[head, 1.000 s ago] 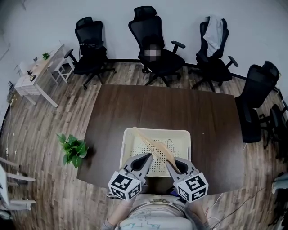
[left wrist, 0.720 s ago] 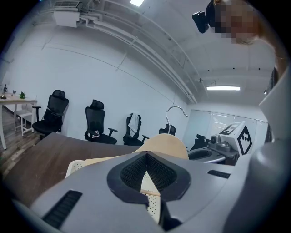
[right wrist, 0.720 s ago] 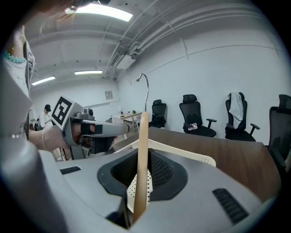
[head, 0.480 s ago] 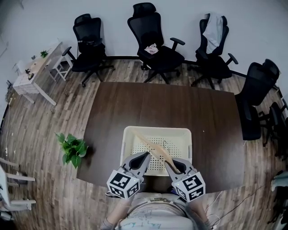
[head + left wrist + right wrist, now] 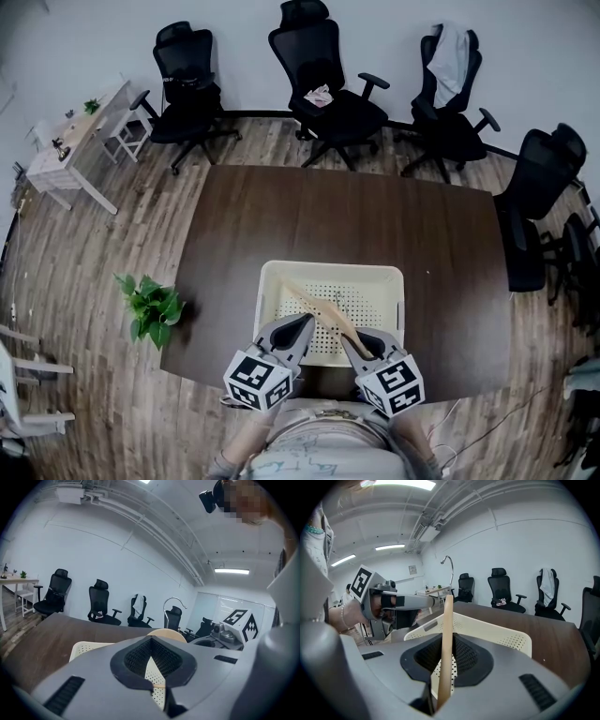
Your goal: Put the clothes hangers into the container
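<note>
right gripper (image 5: 349, 340) clamped on one end of the wooden hanger (image 5: 322, 307) | left gripper (image 5: 305, 324) pinched together just beside it, nothing in it | hanger slants over the cream basket (image 5: 330, 270), hook up | basket sits at the brown table's (image 5: 356, 216) near edge | office chairs (image 5: 328, 94) behind

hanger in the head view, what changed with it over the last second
The hanger held by the right gripper sank slightly: its far end, earlier up by the basket's back corner, now lies inside it. Nothing was taken hold of or let go. The right gripper stays shut on the hanger, the left gripper stays shut and empty, and the basket has not moved on the table.
</note>
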